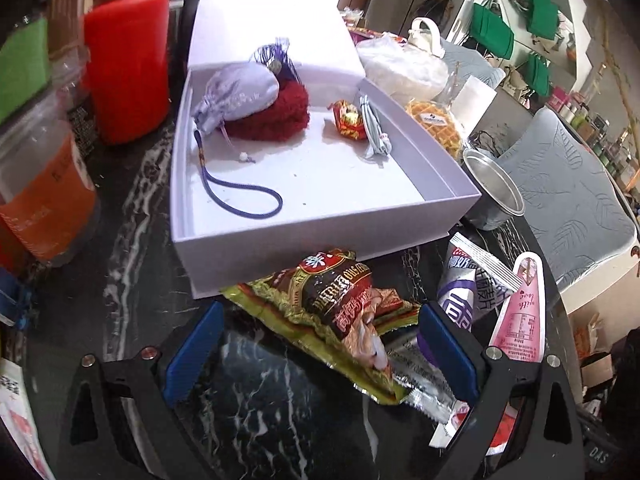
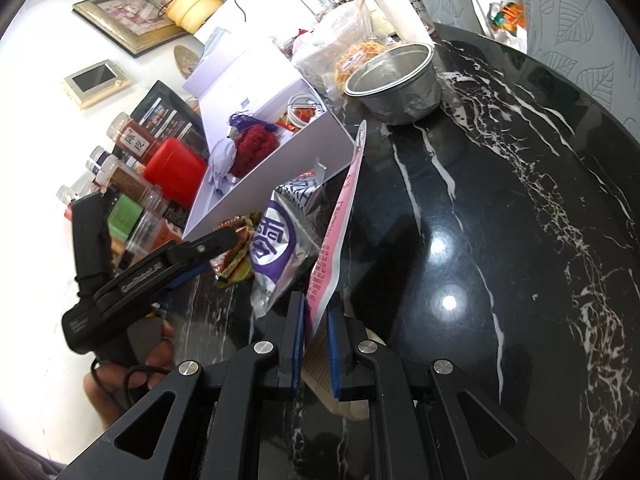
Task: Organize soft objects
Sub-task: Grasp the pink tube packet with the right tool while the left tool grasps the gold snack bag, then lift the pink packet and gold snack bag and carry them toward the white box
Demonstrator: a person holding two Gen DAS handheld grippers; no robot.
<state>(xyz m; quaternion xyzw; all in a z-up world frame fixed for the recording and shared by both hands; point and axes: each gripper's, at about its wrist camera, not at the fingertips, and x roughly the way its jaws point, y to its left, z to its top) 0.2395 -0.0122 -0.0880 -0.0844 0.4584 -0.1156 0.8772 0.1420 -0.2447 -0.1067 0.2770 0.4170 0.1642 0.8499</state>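
Lying crumpled, a glossy brown-and-gold snack packet.

White box on black tabletop with white veining; inside the box: lilac pouch, dark red fluffy piece; before the box: gold-and-maroon packet, purple-white packet, pink packet; left of the box: red canister.

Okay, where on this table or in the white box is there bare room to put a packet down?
The box floor is bare in its near half, between the blue cord and the front wall. The black table is open right of the pink packet, below the metal bowl. It is crowded by the jars and the snack packets.
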